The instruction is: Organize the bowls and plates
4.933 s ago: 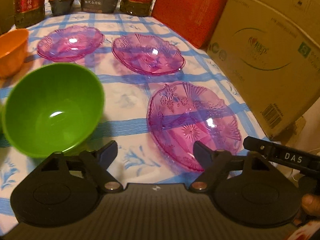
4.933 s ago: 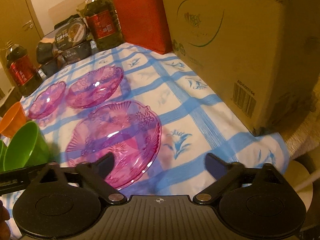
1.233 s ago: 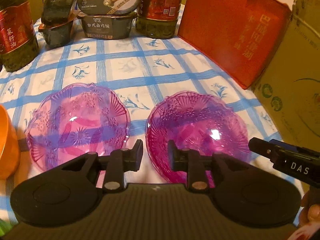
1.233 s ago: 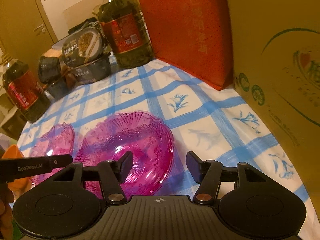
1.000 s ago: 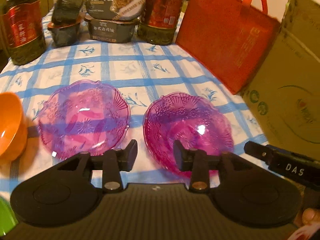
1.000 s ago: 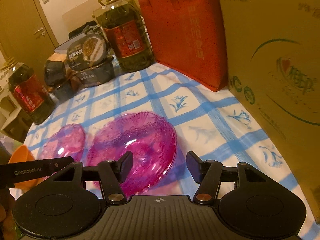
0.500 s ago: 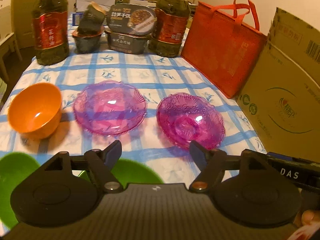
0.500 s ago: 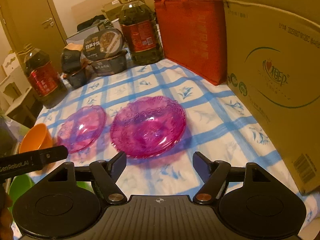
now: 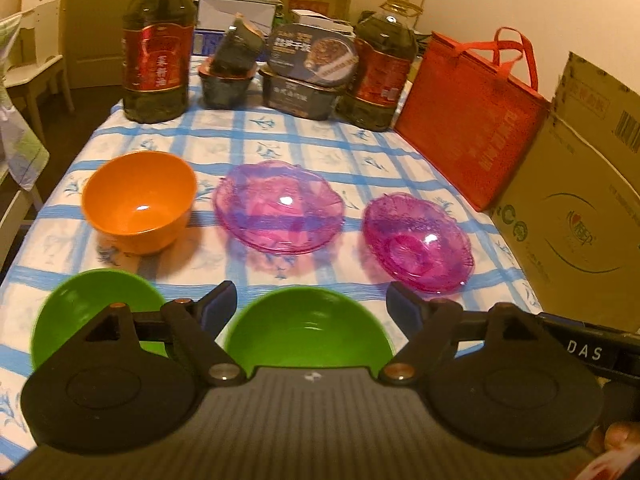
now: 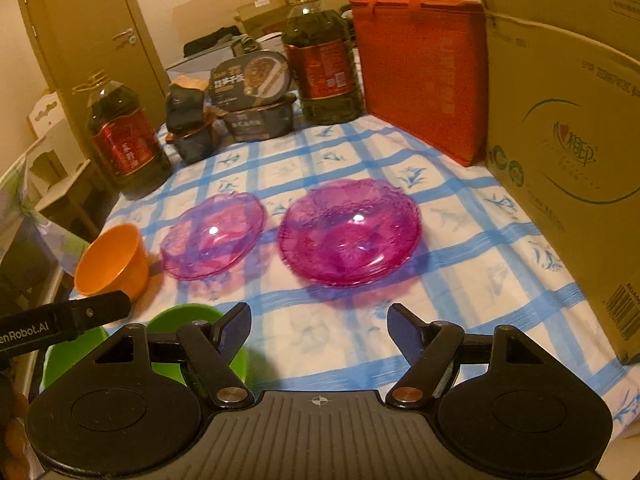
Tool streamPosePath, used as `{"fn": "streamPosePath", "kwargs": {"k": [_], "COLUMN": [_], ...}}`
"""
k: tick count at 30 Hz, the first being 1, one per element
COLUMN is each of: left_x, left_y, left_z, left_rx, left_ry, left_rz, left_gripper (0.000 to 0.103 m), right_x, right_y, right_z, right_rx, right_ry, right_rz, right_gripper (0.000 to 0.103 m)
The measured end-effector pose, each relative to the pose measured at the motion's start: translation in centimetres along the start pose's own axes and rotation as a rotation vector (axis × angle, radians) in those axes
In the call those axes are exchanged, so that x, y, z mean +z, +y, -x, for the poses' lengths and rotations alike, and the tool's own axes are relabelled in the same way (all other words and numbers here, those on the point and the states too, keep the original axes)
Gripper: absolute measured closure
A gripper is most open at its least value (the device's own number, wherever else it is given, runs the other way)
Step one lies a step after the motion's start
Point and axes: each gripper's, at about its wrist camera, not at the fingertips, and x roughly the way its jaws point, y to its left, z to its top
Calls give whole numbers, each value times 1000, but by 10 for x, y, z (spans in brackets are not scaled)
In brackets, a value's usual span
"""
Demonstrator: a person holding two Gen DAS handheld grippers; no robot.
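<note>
A desk [image 9: 312, 148] under a white cloth with a blue grid filled a warmly lit room, with a brown door [image 10: 80, 40] behind it.

The left claw [image 9: 311, 300] hung above the near edge with its jaws spread wide and nothing between them; they had just been opening. Directly below sat a green bowl [image 9: 308, 328], and a second green bowl [image 9: 80, 304] stood just beside it at the near left corner. Beyond these, an orange bowl [image 9: 140, 200] rested upright on the left.

The right claw [image 10: 319, 322] also stood wide and held nothing, its jaws recently opened, above bare cloth near the desk's front.

Ahead of it lay a stack of pink glass plates [image 10: 350, 232], darker in colour and sitting nearer the right side. Just left of the stack, apart from it, lay a single pink glass plate [image 10: 214, 234].

Along the far edge stood 2 oil bottles [image 9: 158, 48], with dark food containers [image 9: 304, 76] between them. A red bag [image 9: 472, 120] leaned on the right, and a large cardboard box [image 9: 580, 200] sat beside it.
</note>
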Motion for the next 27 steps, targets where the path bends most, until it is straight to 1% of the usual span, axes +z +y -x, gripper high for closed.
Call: {"fn": "streamPosePath", "kwargs": {"k": [7,12,15,21,25,27], "left_x": [1,5,11,29,47,57], "left_y": [22,34,40,46,57,61], "left_z": [12,12,11,-1,-19,-29], "left_rx": [12,12,5,3,-23,-22], "left_ry": [-26,-28,-28,-8,21,34], "left_rz": [25,45,38,-35,-81,-119], "left_gripper": [19,19,19,19,19,19], "right_x": [0,2,3,7,16,22], "right_y": [20,26,28,31,35,37], "right_z": [-1,-5,-9,-20,-32,-39], "right_rx": [22,28,31,45,57,68], "right_ry": [-3,-2,-1,1,9,17], "right_rz": [24,36,37,28,4,-19], "right_gripper": [28,28,28,28,28,28]}}
